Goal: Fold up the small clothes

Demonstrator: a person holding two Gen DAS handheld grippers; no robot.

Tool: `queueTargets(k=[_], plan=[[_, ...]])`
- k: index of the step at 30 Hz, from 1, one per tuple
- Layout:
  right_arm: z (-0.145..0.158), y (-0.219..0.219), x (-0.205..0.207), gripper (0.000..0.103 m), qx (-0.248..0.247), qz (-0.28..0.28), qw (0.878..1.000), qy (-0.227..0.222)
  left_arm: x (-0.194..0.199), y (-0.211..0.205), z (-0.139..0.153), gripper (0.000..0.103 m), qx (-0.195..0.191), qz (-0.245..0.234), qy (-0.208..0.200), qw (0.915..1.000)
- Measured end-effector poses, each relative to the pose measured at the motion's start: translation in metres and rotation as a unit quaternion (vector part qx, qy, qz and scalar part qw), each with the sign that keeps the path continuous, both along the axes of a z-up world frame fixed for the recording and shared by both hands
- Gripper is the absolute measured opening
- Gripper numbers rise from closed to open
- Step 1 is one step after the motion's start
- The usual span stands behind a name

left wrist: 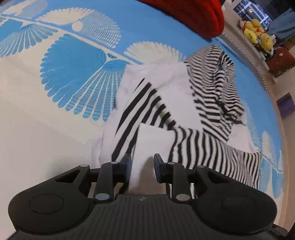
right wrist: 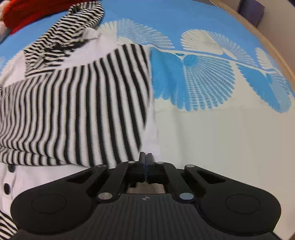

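Observation:
A small black-and-white striped garment (left wrist: 212, 92) with white panels lies crumpled on the blue and white patterned cloth (left wrist: 73, 73). My left gripper (left wrist: 142, 162) stands over its near edge. The jaws are partly closed, and a raised fold of the white fabric fills the gap between them. In the right wrist view the same garment (right wrist: 83, 101) spreads to the left, with black buttons (right wrist: 7, 188) on a white panel. My right gripper (right wrist: 146, 157) has its jaws pressed together at the garment's white right edge.
A red knitted cloth (left wrist: 193, 14) lies at the far end of the surface, also showing as red cloth (right wrist: 27, 11) top left. Yellow plush toys (left wrist: 258, 33) sit on a shelf beyond. The wooden edge (right wrist: 276, 46) curves along the right, with a purple box (right wrist: 250, 9) past it.

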State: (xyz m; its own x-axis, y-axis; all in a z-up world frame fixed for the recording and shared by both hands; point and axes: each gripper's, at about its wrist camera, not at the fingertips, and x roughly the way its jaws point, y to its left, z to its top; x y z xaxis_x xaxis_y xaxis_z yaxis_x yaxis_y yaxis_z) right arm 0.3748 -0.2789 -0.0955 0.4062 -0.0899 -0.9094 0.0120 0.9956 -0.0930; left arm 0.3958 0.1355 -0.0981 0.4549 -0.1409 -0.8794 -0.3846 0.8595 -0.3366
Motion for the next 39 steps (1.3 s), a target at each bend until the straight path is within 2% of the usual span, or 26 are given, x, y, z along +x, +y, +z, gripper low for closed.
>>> queueTargets(k=[2,4,6,9,11,13,15,16,17,18,20,22,23,24,26,27,29,31,33,34,39], plan=[[-0.003,-0.005,-0.001,0.000,0.000,-0.007,1.000,0.010,0.003,-0.002,-0.008,0.028,-0.008,-0.007,0.010,0.9999],[0.000,-0.009,-0.001,0.000,0.007,-0.014,1.000,0.005,0.004,-0.004,-0.008,0.004,-0.002,-0.009,0.007,0.9999],[0.014,-0.010,-0.004,0.000,0.028,-0.012,0.999,-0.032,0.002,-0.008,0.005,0.003,0.022,-0.015,-0.024,0.9994],[0.039,-0.004,-0.006,0.002,0.071,-0.005,0.993,-0.096,-0.001,-0.019,0.032,0.003,0.069,-0.031,-0.088,0.9933],[0.043,0.006,-0.005,0.003,0.087,0.018,0.990,-0.110,-0.003,-0.024,0.040,0.003,0.093,-0.034,-0.109,0.9891],[0.030,0.015,-0.001,0.004,0.070,0.026,0.994,-0.078,0.000,-0.021,0.032,0.006,0.093,-0.025,-0.081,0.9921],[0.002,0.014,0.003,0.005,0.047,0.010,0.999,-0.007,0.005,-0.015,0.012,0.008,0.074,-0.012,-0.005,0.9971],[-0.006,0.011,0.002,0.005,0.047,0.000,0.999,0.004,0.005,-0.012,0.006,0.008,0.071,-0.003,0.018,0.9973],[-0.004,0.009,0.002,0.005,0.044,-0.004,0.999,-0.001,0.002,-0.010,0.007,0.008,0.073,0.011,0.018,0.9971],[0.000,0.009,0.003,0.010,0.035,-0.005,0.999,0.003,0.001,-0.011,0.013,0.008,0.079,0.012,0.008,0.9968],[0.010,0.006,0.002,0.010,0.033,-0.011,0.999,-0.011,0.001,-0.020,0.028,0.008,0.092,-0.011,-0.024,0.9954],[0.016,0.006,-0.001,0.010,0.046,-0.011,0.998,-0.031,0.002,-0.031,0.036,0.013,0.092,-0.049,-0.053,0.9932],[0.015,0.008,0.000,0.010,0.049,-0.007,0.998,-0.032,0.003,-0.035,0.033,0.016,0.085,-0.065,-0.050,0.9930],[0.010,0.010,0.001,0.012,0.047,-0.004,0.999,-0.023,0.004,-0.038,0.024,0.021,0.070,-0.079,-0.030,0.9939],[-0.004,0.013,0.003,0.019,0.037,-0.005,0.999,0.003,0.010,-0.040,-0.007,0.023,0.029,-0.099,0.045,0.9937],[-0.004,0.013,0.002,0.024,0.034,-0.011,0.999,-0.001,0.009,-0.040,-0.012,0.023,0.025,-0.095,0.050,0.9939],[0.005,0.013,0.003,0.025,0.034,-0.017,0.999,-0.005,0.011,-0.044,0.001,0.025,0.052,-0.094,0.036,0.9936],[0.020,0.011,-0.001,0.025,0.045,-0.019,0.998,-0.027,0.011,-0.050,0.020,0.035,0.091,-0.099,-0.002,0.9909],[0.032,0.013,-0.002,0.025,0.042,-0.016,0.998,-0.048,0.009,-0.054,0.033,0.057,0.124,-0.096,-0.032,0.9871],[0.037,0.013,-0.002,0.025,0.038,-0.014,0.998,-0.055,0.008,-0.055,0.037,0.059,0.130,-0.092,-0.041,0.9863],[0.049,0.020,-0.001,0.026,0.035,-0.007,0.997,-0.069,0.008,-0.061,0.048,0.060,0.143,-0.069,-0.062,0.9854]])
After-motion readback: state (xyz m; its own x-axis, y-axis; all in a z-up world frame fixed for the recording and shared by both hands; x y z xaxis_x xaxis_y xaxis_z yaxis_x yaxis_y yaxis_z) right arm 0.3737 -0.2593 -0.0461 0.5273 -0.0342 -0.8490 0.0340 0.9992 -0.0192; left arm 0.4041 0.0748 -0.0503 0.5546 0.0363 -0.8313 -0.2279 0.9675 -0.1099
